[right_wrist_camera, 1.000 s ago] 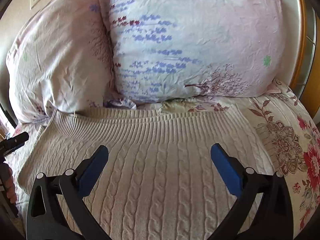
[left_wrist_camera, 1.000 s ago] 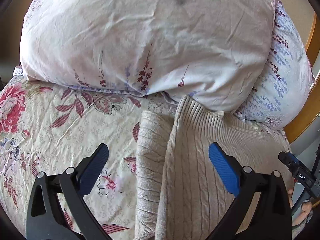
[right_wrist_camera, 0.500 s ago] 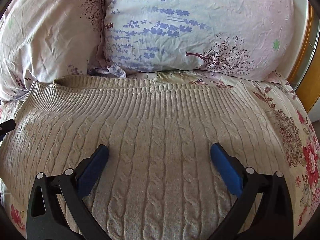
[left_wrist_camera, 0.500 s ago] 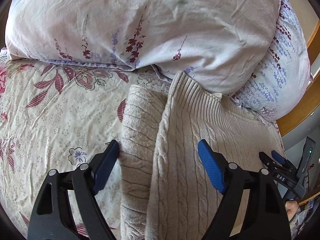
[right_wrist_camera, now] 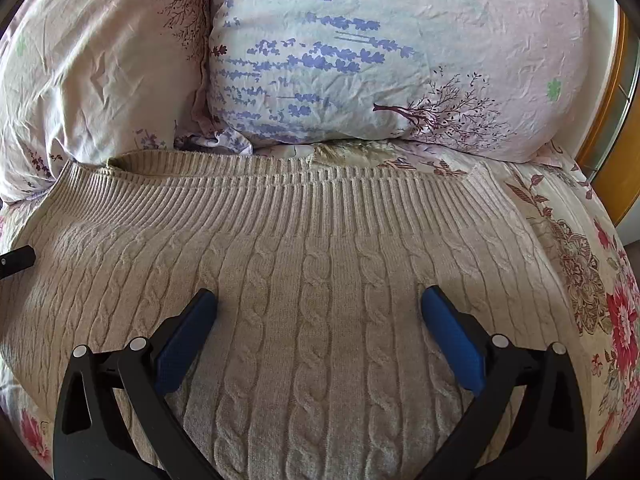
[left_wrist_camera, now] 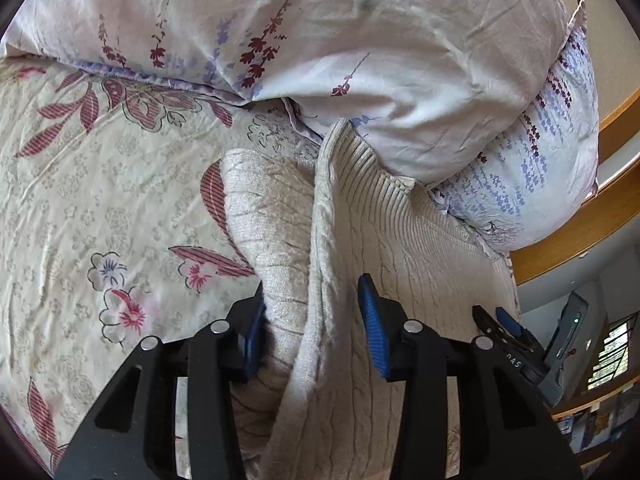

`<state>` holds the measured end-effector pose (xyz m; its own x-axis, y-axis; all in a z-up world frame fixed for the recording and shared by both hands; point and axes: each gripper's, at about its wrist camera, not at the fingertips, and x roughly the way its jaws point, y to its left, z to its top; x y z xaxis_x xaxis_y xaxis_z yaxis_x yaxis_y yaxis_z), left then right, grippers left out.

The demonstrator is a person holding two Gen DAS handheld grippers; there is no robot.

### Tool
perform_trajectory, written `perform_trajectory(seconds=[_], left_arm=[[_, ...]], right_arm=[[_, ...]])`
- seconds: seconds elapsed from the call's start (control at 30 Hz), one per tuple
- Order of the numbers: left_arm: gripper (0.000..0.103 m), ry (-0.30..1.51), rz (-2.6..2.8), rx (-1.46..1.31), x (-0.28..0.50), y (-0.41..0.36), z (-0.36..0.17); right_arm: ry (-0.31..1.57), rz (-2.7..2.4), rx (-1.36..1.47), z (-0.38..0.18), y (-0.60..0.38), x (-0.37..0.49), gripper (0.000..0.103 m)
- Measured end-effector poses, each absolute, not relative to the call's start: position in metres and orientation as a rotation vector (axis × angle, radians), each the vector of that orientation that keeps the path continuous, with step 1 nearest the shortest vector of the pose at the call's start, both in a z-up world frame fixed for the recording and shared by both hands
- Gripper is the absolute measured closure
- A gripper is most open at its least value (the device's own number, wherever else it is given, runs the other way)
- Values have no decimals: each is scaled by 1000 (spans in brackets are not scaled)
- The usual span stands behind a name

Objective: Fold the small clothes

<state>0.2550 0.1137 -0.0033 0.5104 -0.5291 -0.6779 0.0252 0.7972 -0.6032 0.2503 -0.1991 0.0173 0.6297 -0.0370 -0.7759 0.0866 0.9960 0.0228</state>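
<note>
the beige knit sweater (right_wrist_camera: 320, 300) lies flat on the flowery bed sheet (left_wrist_camera: 100, 208), with its ribbed edge just below the two pillows (right_wrist_camera: 380, 60). one side of the sweater, the sleeve side (left_wrist_camera: 272, 240), is bunched up into a soft ridge near the left pillow.

the left gripper (left_wrist_camera: 312, 328) has its two blue pads partly closed around that ridge. the pads (left_wrist_camera: 374, 332) look like they press the knit from both sides, so it seems to have hold of the sweater's side, though it is not squeezed flat. the right gripper (right_wrist_camera: 320, 344) is wide open and holds nothing. it hangs low over the middle of the sweater, below the ribbed edge.

the step looks like folding the side in over the middle. to do it well, i think the left gripper should pinch all the layers, lift only a little, and lay the side down straight along the cable lines. the right gripper could press the middle so the sweater does not slide toward the pillows. thick knit is floppy and can slip out.

there are no boxes or baskets to be seen here.
</note>
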Motion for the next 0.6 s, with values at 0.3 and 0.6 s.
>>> perform_trajectory(seconds=[0.3, 0.6], left_arm=[[79, 1046, -362, -679, 259, 123, -9], [82, 957, -522, -855, 249, 113, 19]], right_arm=[[894, -69, 60, 18, -199, 251, 1], [907, -66, 30, 19, -197, 252, 1]])
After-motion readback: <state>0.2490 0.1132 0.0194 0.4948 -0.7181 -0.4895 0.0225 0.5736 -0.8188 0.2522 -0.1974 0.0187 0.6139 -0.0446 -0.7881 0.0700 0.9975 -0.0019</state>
